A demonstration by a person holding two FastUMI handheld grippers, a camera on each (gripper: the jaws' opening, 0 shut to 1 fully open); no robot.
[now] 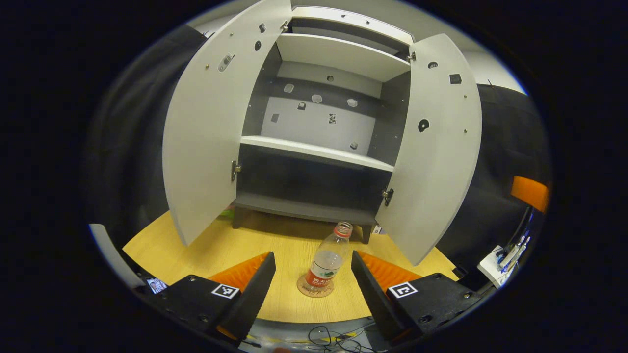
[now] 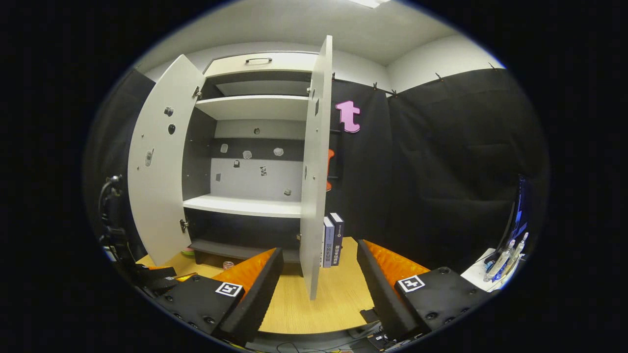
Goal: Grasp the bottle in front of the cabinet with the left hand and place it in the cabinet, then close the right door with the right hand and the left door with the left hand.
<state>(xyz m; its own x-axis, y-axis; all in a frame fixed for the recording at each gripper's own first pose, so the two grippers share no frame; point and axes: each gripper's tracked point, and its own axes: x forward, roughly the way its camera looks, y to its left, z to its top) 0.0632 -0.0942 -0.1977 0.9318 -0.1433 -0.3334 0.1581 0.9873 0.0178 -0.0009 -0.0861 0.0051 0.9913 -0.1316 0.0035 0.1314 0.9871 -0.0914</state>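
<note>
In the left gripper view we see the left gripper (image 1: 313, 274) with its jaws released and spread wide; the bottle (image 1: 327, 261) stands upright between them but touches neither finger, on a round coaster (image 1: 315, 290) on the wooden bench (image 1: 274, 245), near the bench's front edge and in front of the cabinet (image 1: 319, 127); the bottle is clear, with a red label and a red neck ring. The cabinet sits toward the back of the bench; both its doors stand open, the left door (image 1: 203, 132) swung out on one side and the right door (image 1: 436, 152) on the other; inside we see two pale shelves, and the dark bottom compartment behind the bottle holds nothing that we can make out. In the right gripper view we see the right gripper (image 2: 319, 279) with its jaws likewise released and grasping nothing; the edge of the right door (image 2: 314, 171) hangs just ahead, between the two fingers but apart from them; two upright books (image 2: 332, 239) stand on the bench just beside that door, against the cabinet's side; at the far right edge, some small bottles (image 2: 505, 257) rest on a white surface.
</note>
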